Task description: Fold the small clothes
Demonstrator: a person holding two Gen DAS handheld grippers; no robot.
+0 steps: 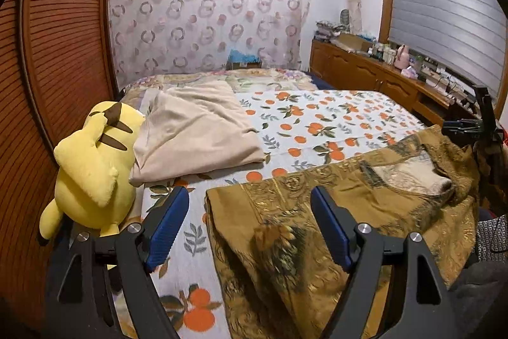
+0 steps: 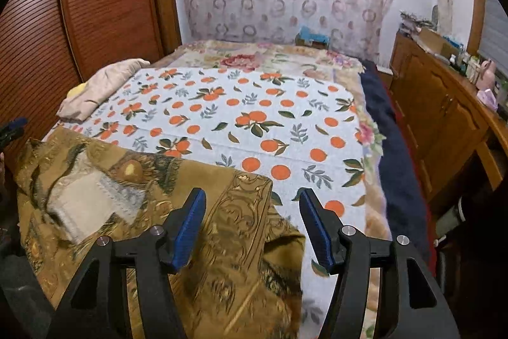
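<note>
Hovering wide open and empty, left gripper (image 1: 249, 224) and right gripper (image 2: 252, 226) are needing matched corners of the gold garment (image 1: 365, 212) by the bed (image 2: 254, 123) near edge.

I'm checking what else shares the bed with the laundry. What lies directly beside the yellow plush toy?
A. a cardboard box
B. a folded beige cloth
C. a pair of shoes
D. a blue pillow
B: in the left wrist view the yellow plush toy lies against a folded beige cloth on the orange-print bedspread, away from the gold patterned garment near the grippers.
</note>
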